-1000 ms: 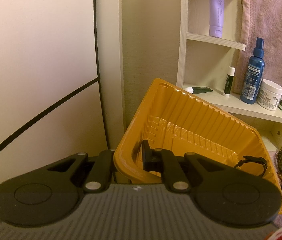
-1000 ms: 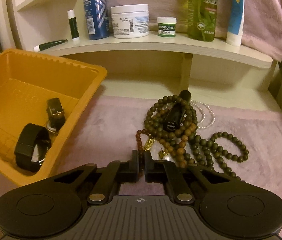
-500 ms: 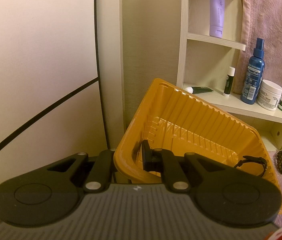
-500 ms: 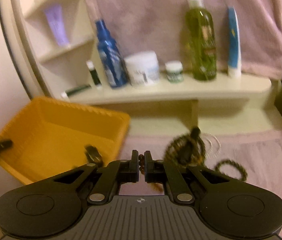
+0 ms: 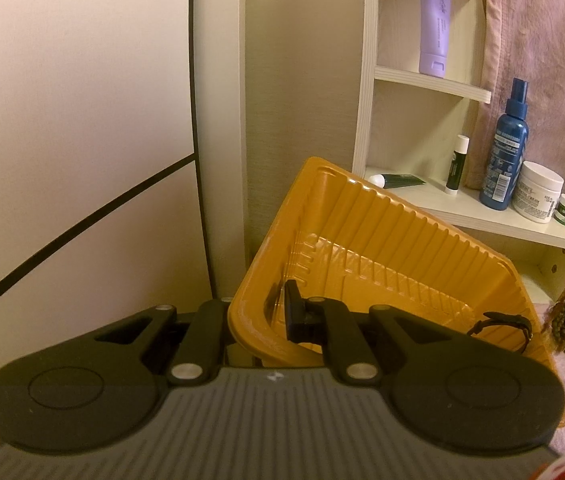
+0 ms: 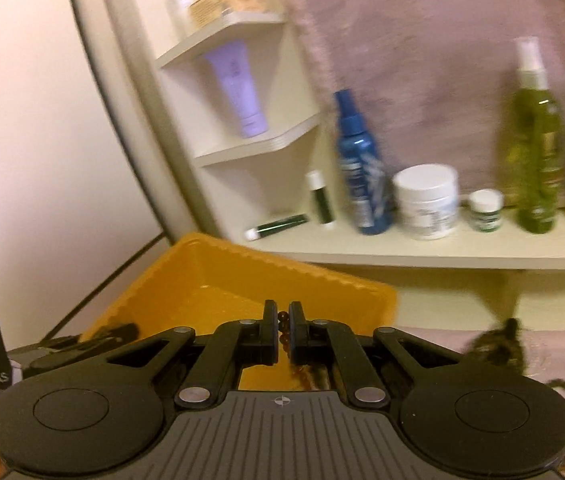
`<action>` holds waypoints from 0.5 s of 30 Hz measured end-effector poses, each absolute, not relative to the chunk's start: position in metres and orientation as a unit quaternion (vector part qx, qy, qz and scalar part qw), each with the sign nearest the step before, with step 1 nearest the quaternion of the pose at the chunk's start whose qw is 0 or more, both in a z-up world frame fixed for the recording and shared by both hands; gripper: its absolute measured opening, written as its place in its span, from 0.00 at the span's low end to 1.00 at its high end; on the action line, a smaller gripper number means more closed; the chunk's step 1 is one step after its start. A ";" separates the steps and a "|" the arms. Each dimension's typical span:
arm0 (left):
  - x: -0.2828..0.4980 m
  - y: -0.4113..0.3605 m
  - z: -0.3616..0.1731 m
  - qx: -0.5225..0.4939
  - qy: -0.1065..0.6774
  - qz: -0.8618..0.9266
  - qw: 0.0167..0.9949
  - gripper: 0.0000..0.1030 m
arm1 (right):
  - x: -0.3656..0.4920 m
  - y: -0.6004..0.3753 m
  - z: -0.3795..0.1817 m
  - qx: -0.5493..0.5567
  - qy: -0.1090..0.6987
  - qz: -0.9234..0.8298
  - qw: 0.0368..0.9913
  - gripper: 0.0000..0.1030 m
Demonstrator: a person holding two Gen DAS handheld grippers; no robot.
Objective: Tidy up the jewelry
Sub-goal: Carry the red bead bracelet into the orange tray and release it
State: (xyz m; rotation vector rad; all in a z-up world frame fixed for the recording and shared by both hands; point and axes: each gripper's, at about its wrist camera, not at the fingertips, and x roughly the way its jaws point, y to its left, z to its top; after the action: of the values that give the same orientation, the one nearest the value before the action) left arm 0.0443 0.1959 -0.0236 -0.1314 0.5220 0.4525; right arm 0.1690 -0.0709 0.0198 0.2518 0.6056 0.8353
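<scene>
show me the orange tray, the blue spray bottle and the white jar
orange tray (image 5: 402, 240), left wrist view, ribbed far wall.
blue spray bottle (image 5: 504, 164), left wrist view, labelled body.
white jar (image 5: 538, 192), left wrist view, its side below the lid.

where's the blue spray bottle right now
In the right wrist view, the blue spray bottle stands on the long shelf, between the small dark tube and the white jar.

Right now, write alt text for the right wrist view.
The right gripper is shut on a strand of reddish-brown beads just above an orange plastic tray. Behind, a pale shelf holds a blue spray bottle, a white jar and a green bottle; the picture is motion-blurred.
</scene>
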 end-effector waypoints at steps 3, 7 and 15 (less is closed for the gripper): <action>0.044 0.195 -0.024 -0.065 0.255 0.221 0.939 0.09 | 0.169 -0.054 0.014 0.120 0.300 0.414 0.851 0.05; 0.044 0.195 -0.024 -0.066 0.255 0.220 0.939 0.09 | 0.167 -0.028 0.001 0.102 0.321 0.420 0.842 0.05; 0.044 0.195 -0.024 -0.068 0.256 0.222 0.939 0.09 | 0.162 0.006 -0.032 0.058 0.369 0.413 0.831 0.05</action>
State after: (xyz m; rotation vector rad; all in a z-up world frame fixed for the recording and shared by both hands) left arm 0.0437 0.1949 -0.0243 -0.1390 0.5221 0.4526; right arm 0.1615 0.0061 -0.0319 0.1222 0.7825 0.8768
